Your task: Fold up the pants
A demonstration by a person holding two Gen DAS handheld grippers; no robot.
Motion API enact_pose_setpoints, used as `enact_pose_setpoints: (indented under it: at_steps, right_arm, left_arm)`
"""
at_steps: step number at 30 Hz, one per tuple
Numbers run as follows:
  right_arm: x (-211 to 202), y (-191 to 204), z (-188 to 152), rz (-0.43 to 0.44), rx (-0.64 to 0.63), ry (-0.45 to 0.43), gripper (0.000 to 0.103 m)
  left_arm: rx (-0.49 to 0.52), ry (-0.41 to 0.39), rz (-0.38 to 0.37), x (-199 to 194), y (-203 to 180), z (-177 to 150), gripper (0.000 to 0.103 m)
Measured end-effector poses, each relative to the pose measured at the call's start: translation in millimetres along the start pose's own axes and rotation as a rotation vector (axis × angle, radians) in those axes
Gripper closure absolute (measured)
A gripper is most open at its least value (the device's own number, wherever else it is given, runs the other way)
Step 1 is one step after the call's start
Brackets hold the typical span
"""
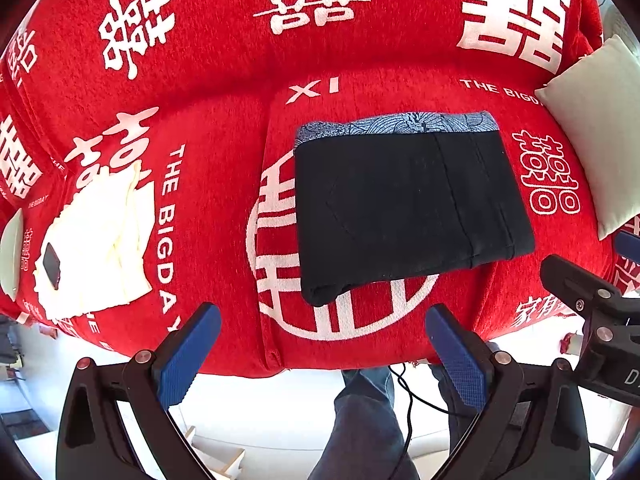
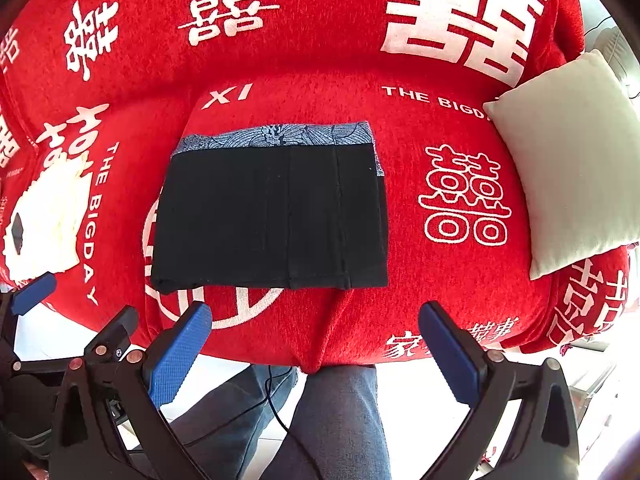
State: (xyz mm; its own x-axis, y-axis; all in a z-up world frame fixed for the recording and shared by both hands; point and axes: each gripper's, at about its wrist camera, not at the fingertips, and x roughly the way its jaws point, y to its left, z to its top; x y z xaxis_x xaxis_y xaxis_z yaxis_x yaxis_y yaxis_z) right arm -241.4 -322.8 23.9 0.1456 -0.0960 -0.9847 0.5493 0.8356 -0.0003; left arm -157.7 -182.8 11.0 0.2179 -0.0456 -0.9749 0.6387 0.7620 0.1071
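Note:
Black pants [image 1: 408, 208] lie folded into a flat rectangle on the red sofa seat [image 1: 224, 208], with a blue patterned lining strip [image 1: 400, 124] showing along the far edge. They also show in the right wrist view [image 2: 272, 216]. My left gripper [image 1: 324, 344] is open and empty, held in front of the sofa's front edge, short of the pants. My right gripper [image 2: 316, 340] is open and empty too, also in front of the seat edge. The right gripper's body shows at the right of the left wrist view [image 1: 592, 308].
A cream folded garment with a dark tag [image 1: 96, 240] lies on the seat to the left. A pale cushion [image 2: 568, 168] leans at the right. The sofa cover [image 2: 464, 200] is red with white characters. The person's jeans-clad legs [image 2: 336, 420] and a black cable are below.

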Motion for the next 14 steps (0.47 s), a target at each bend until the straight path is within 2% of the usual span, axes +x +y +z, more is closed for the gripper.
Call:
enact_pose_setpoints:
  at_steps: [14]
  right_arm:
    - [1.0,0.7,0.5,0.002,0.0,0.001,0.0]
  left_arm:
    - [0.014,-0.024,-0.001,-3.7,-0.6,0.9,0.0]
